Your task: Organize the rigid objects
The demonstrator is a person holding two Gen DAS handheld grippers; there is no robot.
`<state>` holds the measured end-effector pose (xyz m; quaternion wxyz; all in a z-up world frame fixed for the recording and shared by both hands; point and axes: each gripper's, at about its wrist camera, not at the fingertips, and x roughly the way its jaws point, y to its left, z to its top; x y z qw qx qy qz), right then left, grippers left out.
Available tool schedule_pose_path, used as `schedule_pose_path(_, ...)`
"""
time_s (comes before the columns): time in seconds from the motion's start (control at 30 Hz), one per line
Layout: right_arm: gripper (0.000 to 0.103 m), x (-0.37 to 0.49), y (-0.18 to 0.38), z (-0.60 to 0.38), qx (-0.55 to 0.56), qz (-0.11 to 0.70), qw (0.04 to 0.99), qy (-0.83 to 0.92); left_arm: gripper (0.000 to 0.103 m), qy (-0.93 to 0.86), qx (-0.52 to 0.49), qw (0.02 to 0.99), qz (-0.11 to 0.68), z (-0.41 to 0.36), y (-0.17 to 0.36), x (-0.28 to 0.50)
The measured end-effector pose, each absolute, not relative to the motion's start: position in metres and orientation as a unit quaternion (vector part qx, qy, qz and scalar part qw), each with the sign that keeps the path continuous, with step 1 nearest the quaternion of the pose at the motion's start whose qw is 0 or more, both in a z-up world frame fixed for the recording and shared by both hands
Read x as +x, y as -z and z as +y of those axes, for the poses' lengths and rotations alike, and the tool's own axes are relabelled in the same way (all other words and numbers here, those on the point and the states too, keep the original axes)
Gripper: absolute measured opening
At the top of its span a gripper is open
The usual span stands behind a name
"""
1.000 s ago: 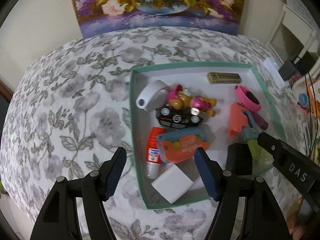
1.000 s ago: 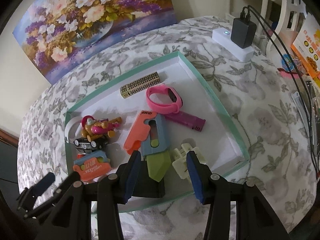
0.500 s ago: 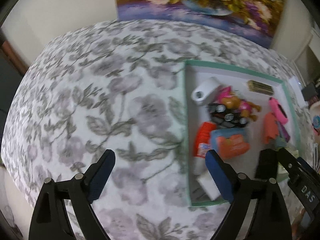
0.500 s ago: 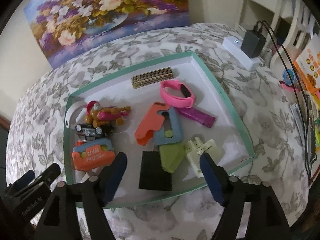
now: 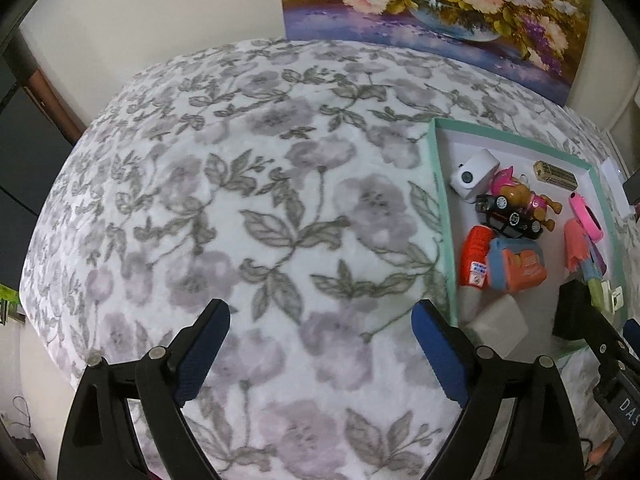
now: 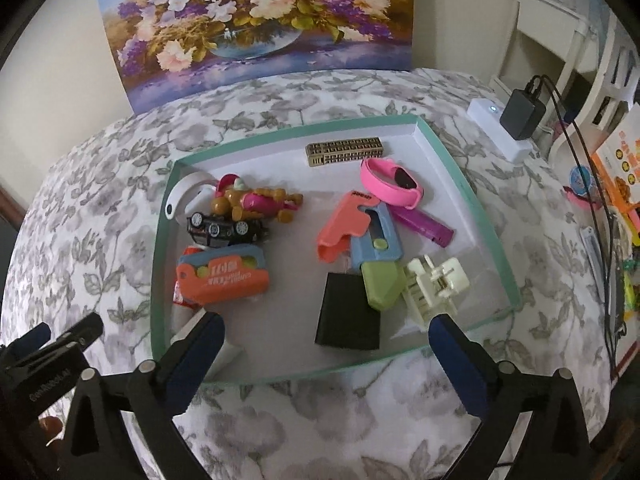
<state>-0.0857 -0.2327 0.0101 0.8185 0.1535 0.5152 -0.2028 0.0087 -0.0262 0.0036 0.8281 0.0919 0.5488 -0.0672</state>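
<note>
A teal-rimmed white tray [image 6: 478, 200] lies on the floral cloth and holds several small objects: a black block [image 6: 347, 312], a cream clip [image 6: 436, 282], a pink band [image 6: 390, 182], an orange case [image 6: 224, 276], a black toy car [image 6: 224, 230] and a brass bar [image 6: 344, 151]. My right gripper [image 6: 326, 360] is open and empty above the tray's near edge. My left gripper [image 5: 320, 340] is open and empty over bare cloth left of the tray [image 5: 442, 216]. The black block also shows in the left wrist view [image 5: 570, 312].
A flower painting [image 6: 256, 20] leans on the wall behind the table. A white power strip [image 6: 500, 128] with a black charger [image 6: 522, 114] and cables sits right of the tray. Books and clutter [image 6: 616, 184] crowd the far right. The floral cloth [image 5: 240, 220] stretches left.
My right gripper let go of the black block, opened wide and drew back. My left gripper swung left, away from the tray, and opened wider.
</note>
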Motion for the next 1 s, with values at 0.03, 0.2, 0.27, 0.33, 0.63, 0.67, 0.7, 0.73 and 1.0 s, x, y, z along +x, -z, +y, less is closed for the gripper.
schedule_pose_path(0.03, 0.103, -0.088, -0.011, -0.231, 0.155, 0.515, 0.818, 0.203, 0.093, 0.068, 0.093, 0.83, 0.546, -0.023, -0.005, 0.006)
schedule_pose_path(0.2, 0.103, -0.098, -0.014, -0.223, 0.152, 0.511, 0.821, 0.203, 0.093, 0.08, 0.094, 0.827, 0.548, -0.017, -0.009, -0.004)
schedule_pose_path(0.27, 0.103, -0.101, -0.015, -0.219, 0.149, 0.512, 0.822, 0.2, 0.093, 0.083, 0.088, 0.828, 0.547, -0.013, -0.012, -0.006)
schedule_pose_path(0.33, 0.103, -0.105, -0.017, -0.214, 0.144, 0.511, 0.824, 0.196, 0.093, 0.085, 0.081, 0.829, 0.548, -0.009, -0.014, -0.009)
schedule_pose_path(0.63, 0.103, -0.115, -0.024, -0.198, 0.133, 0.509, 0.829, 0.189, 0.093, 0.071, 0.117, 0.834, 0.534, -0.008, -0.019, -0.023)
schedule_pose_path(0.67, 0.103, -0.116, -0.025, -0.198, 0.133, 0.508, 0.83, 0.189, 0.093, 0.071, 0.118, 0.834, 0.535, -0.007, -0.019, -0.024)
schedule_pose_path(0.7, 0.103, -0.118, -0.026, -0.198, 0.133, 0.506, 0.83, 0.19, 0.093, 0.07, 0.119, 0.833, 0.536, -0.007, -0.018, -0.024)
schedule_pose_path(0.73, 0.103, -0.118, -0.026, -0.198, 0.134, 0.506, 0.83, 0.191, 0.093, 0.068, 0.119, 0.833, 0.537, -0.006, -0.018, -0.025)
schedule_pose_path(1.0, 0.103, -0.123, -0.03, -0.199, 0.142, 0.501, 0.832, 0.194, 0.093, 0.055, 0.115, 0.839, 0.53, 0.0, -0.023, -0.027)
